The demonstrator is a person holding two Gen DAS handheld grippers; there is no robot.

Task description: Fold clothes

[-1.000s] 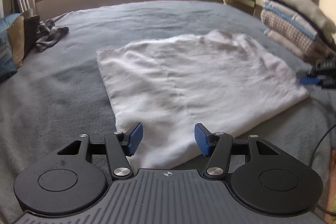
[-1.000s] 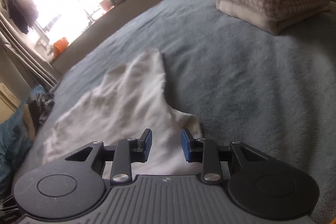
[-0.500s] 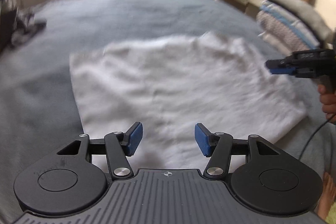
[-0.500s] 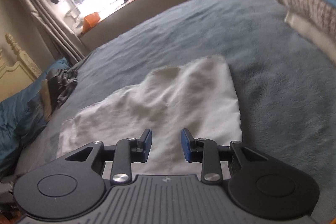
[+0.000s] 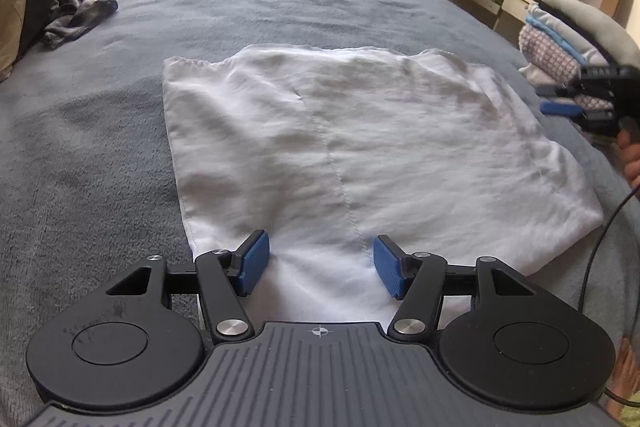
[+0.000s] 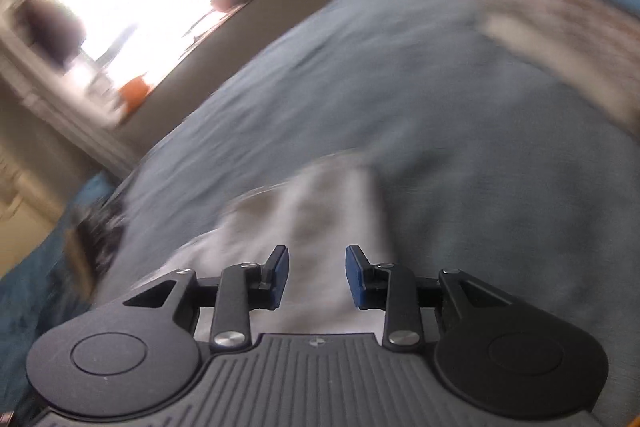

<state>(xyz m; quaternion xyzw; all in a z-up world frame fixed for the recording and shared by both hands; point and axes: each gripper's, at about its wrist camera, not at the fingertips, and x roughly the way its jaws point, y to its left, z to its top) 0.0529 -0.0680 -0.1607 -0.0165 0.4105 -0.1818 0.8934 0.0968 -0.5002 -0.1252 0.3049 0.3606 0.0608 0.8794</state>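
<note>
**White garment lay flat on the bed, both grippers empty**

A white garment (image 5: 352, 147) was spread flat on the grey blanket of the bed (image 5: 100, 155), partly folded into a rough rectangle with a stitched seam running down its middle. It sat toward the near edge of the bed, its right side closer to the bed's right edge.

The left gripper (image 5: 320, 265) hung over the garment's near edge. Its jaws were opening, the blue pads stood wide apart, and only the cloth below showed in the gap; nothing was pinched between them.

The right gripper (image 5: 560, 101) appeared in the left wrist view at the bed's right edge, just beside the garment's right side, with part of a hand (image 5: 632, 155) behind it. In its own blurred wrist view the right gripper (image 6: 317, 277) pointed across one end of the garment (image 6: 320, 211), its jaws released with a clear gap and nothing gripped.

A stack of folded clothes (image 5: 568, 39) stood at the far right corner of the bed. A dark crumpled piece of clothing (image 5: 76, 13) lay at the far left edge, well apart from the white garment.
</note>
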